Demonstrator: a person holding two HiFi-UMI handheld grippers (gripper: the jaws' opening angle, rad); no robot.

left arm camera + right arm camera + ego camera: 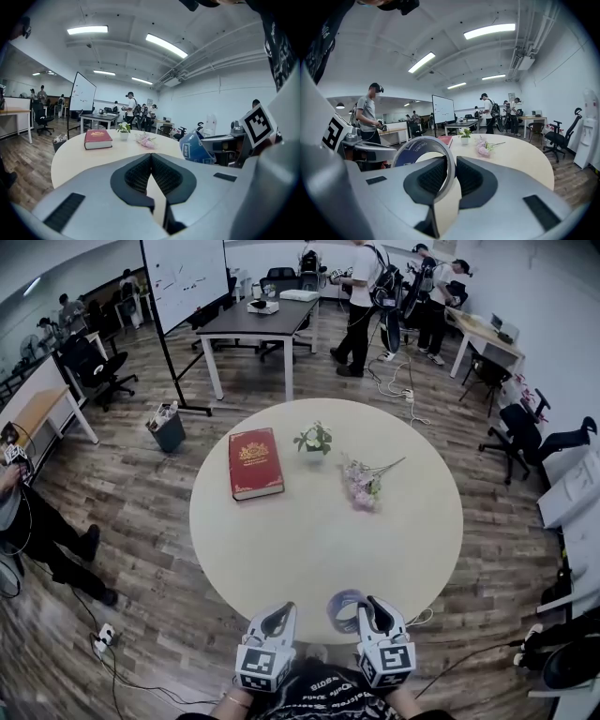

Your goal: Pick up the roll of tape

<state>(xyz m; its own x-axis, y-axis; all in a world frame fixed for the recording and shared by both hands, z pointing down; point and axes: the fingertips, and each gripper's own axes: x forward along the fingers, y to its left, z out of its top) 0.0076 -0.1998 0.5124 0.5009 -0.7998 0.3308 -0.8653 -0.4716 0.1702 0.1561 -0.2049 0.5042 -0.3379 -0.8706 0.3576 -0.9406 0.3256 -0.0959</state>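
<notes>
Head view: roll of tape (343,609) upright in right tongs (368,608), above near edge of surface (309,549); left tongs (279,618) left of it, apart.
Left gripper view: jaws pressed together, nothing between; roll to right.
Right gripper view: jaws clamp roll's wall.

Print on the roll of tape (417,149) and red book (255,462) unreadable
</notes>
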